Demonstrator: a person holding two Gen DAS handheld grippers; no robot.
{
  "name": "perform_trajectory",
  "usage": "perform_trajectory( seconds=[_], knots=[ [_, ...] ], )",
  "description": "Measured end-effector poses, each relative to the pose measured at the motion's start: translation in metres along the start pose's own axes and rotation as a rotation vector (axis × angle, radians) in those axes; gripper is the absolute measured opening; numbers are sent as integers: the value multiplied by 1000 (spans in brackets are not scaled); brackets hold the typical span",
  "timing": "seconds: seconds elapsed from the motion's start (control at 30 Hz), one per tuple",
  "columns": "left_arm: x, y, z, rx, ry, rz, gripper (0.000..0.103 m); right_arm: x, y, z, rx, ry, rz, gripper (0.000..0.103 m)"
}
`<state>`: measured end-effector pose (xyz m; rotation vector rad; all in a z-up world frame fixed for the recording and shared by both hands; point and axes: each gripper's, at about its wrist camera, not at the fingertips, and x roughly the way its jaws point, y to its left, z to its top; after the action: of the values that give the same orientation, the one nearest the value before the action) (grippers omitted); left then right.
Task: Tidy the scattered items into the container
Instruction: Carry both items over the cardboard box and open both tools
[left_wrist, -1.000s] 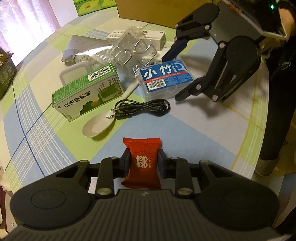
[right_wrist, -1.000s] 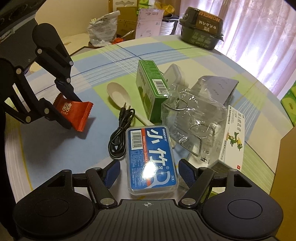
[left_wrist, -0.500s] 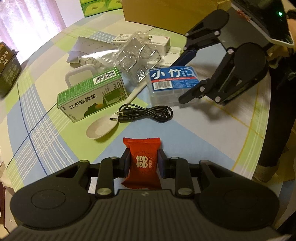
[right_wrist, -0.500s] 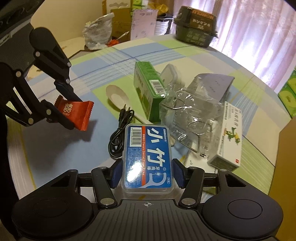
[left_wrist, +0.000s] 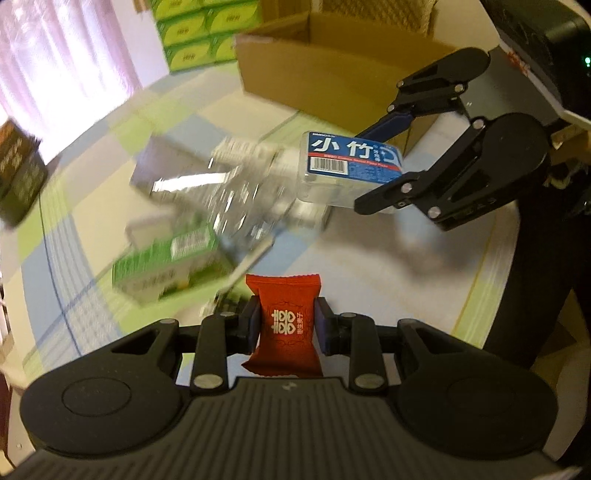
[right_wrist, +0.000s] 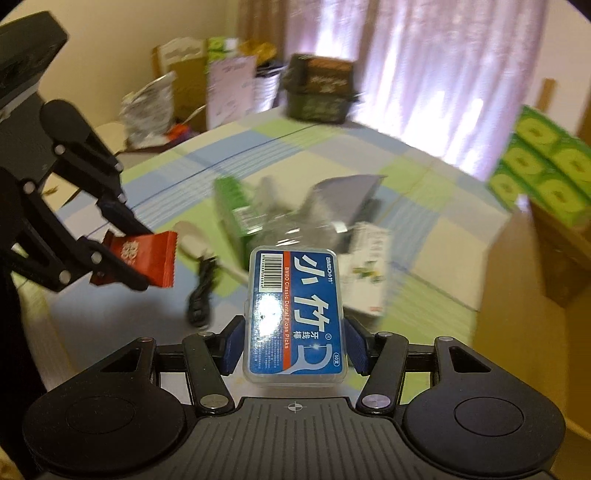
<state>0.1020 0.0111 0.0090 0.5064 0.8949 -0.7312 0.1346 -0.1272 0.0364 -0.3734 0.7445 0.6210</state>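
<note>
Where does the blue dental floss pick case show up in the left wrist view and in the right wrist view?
Left wrist: floss pick case upper right of centre, clamped in the right gripper, off the table.
Right wrist: same case bottom centre, between that gripper's blue pads.
Shared landmark: red candy packet in the left gripper.

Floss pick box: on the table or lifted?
Lifted. The floss pick box is clamped between the right claw fingers, and the left wrist view shows it hanging clear above the table.
</note>
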Motion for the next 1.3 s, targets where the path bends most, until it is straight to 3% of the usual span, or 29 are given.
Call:
perform_trajectory(
  seconds=[0.4, 0.77, 1.0, 1.3],
  knots=[
    [-7, -61, 119, 47, -127, -29, 25, -94, -88, 0, 159, -106, -217, 59],
    [26, -103, 217, 18, -196, -82, 25, -141, -184, -26, 339, -106, -333, 59],
    [55, -110, 248, -46, -209, -86, 25, -142, -215, -45, 397, -101, -349, 59],
    [87, -106, 264, -133, -205, -88, 25, -124, -239, -54, 427, -92, -333, 59]
  ],
)
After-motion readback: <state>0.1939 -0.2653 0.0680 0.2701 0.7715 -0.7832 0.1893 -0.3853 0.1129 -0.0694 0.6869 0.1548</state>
